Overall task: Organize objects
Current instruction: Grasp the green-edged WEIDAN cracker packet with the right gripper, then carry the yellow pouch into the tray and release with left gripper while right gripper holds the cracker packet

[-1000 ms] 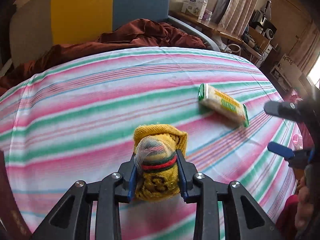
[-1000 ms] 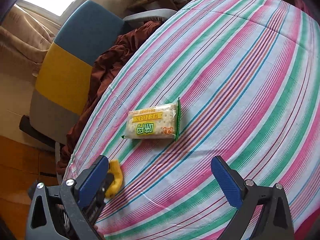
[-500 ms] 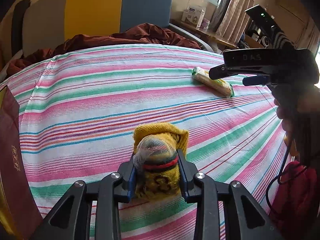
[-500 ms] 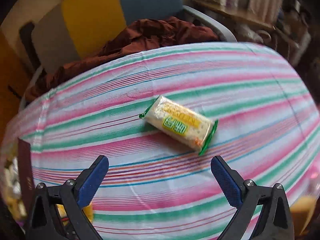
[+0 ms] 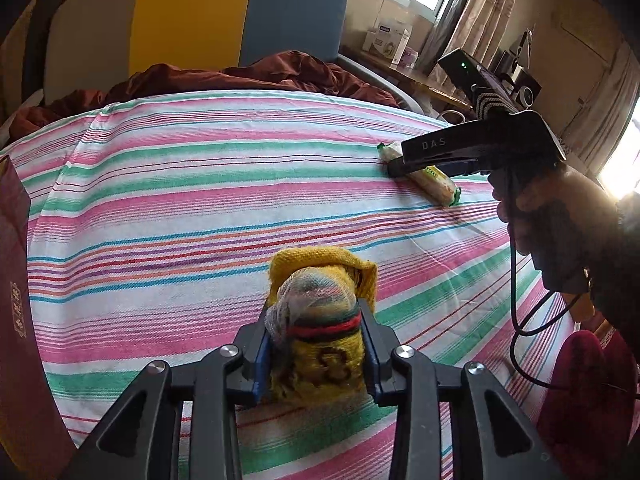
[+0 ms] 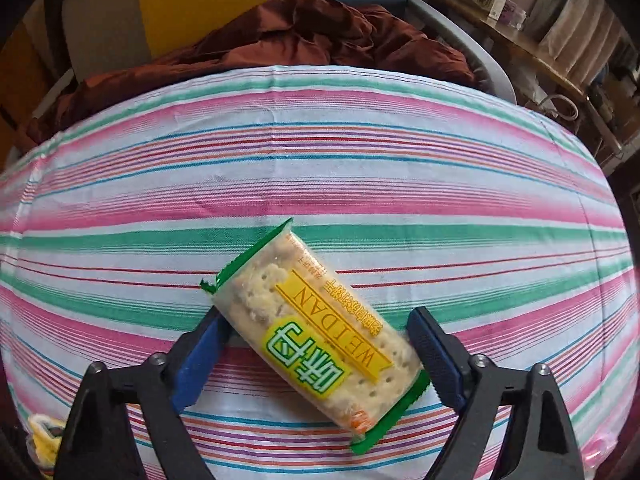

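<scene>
My left gripper (image 5: 316,320) is shut on a yellow knitted pouch (image 5: 320,364) with a red and green band, held just above the striped cloth (image 5: 180,200); its jaws are starting to open, though the pads still press its sides. A clear packet of crackers (image 6: 316,332) with green ends and a yellow label lies slantwise on the cloth. My right gripper (image 6: 316,320) points down over it, jaws closing with the packet between them, blue pads right at its edges. In the left wrist view the right gripper (image 5: 400,160) covers part of the packet (image 5: 436,184).
A dark red box (image 5: 16,280) stands at the cloth's left edge. A rust-brown blanket (image 5: 280,72) is heaped behind the table against a yellow and blue chair (image 5: 240,12). A person's hand (image 5: 552,216) and a black cable (image 5: 516,300) are at the right.
The right gripper rolled, came down over the cracker packet, and its jaws narrowed around it. The left gripper shifted along the cloth with the pouch, bringing the red box into view.
</scene>
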Available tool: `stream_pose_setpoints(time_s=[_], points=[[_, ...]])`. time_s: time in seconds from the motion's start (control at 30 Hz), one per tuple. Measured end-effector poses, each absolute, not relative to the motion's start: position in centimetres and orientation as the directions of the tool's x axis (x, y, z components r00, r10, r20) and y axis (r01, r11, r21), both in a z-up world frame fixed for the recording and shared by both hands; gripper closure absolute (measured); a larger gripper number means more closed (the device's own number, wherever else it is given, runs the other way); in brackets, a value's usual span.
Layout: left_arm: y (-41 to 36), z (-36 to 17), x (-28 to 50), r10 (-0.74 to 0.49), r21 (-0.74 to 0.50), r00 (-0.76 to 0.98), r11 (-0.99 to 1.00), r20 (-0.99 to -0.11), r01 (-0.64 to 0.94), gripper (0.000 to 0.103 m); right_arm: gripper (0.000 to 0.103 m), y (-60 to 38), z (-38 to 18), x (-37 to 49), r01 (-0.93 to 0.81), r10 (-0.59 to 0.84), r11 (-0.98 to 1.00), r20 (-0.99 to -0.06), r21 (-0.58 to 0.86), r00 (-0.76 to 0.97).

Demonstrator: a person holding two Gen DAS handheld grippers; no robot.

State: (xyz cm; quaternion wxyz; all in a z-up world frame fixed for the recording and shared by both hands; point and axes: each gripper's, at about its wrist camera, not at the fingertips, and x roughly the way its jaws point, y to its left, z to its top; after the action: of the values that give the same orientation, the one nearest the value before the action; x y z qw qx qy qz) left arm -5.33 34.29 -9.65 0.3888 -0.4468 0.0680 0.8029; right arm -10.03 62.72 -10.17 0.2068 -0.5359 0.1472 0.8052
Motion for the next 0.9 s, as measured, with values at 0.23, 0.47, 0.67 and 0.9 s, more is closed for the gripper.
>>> stream_pose_setpoints(time_s=[0.23, 0.47, 0.67, 0.9], points=[[34.3, -9.6, -4.9, 0.553, -0.222, -0.306, -0.691, -0.775, -0.688, 0.067, 0.055, 57.6, -9.6, -8.7, -0.444, 0.067, -0.893, -0.952, 0.076, -0.298], [31.5, -7.2, -4.0, 0.531, -0.203, -0.339, -0.72, -0.776, -0.664, 0.069, 0.054, 53.0, -9.4, -5.9, -0.473, 0.034, -0.872, -0.951, 0.122, -0.308], [28.1, -3.3, -2.8, 0.537, -0.153, -0.439, -0.74, -0.72, -0.655, 0.069, 0.055, 48.6, -9.3, -4.0, -0.418, 0.094, -0.906, -0.931, 0.067, -0.354], [24.7, -0.6, -2.1, 0.521, -0.108, -0.517, -0.768, -0.679, -0.631, 0.069, 0.055, 46.8, -9.2, -3.7, -0.339, 0.146, -0.941, -0.906, -0.003, -0.397]])
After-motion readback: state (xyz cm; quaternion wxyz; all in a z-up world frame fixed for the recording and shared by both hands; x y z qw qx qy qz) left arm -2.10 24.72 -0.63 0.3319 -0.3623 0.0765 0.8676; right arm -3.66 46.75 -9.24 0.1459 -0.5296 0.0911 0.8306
